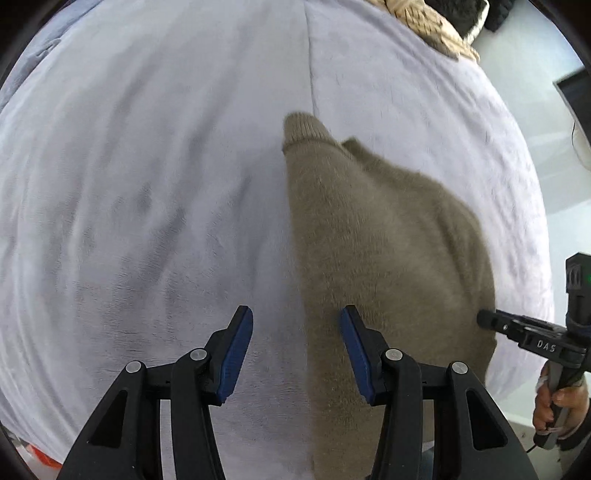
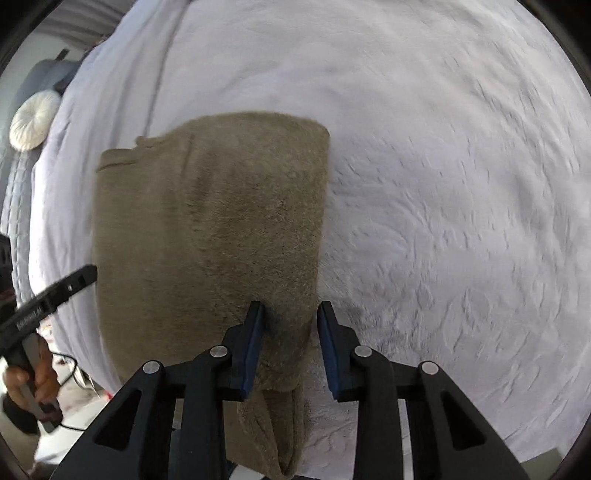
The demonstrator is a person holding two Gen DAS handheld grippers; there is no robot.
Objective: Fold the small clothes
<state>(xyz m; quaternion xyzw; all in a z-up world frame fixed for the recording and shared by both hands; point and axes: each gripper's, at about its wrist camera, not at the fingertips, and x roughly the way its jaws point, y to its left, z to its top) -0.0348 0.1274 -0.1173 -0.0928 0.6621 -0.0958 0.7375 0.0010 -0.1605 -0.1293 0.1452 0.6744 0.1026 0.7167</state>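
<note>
An olive-brown fuzzy sweater [image 1: 388,240] lies folded into a rough rectangle on the pale lilac bed cover [image 1: 147,184]. Its ribbed cuff [image 1: 303,129] points to the far side. My left gripper [image 1: 296,310] points down and is open, straddling the sweater's left edge without pressing on it. In the right wrist view the sweater [image 2: 221,221] fills the centre-left, and a sleeve [image 2: 266,424] trails toward the near edge. My right gripper [image 2: 291,306] is open over the sweater's right edge, with fabric between the jaws. Each gripper shows in the other's view: right gripper [image 1: 517,328], left gripper [image 2: 74,280].
The bed cover [image 2: 443,184] stretches wide to the right of the sweater. A cream knit garment [image 1: 428,26] and a dark item [image 1: 465,11] lie at the far corner. A round white cushion [image 2: 35,120] and grey quilting [image 2: 14,192] sit at the left. A person's hand [image 2: 37,376] holds the left gripper's handle.
</note>
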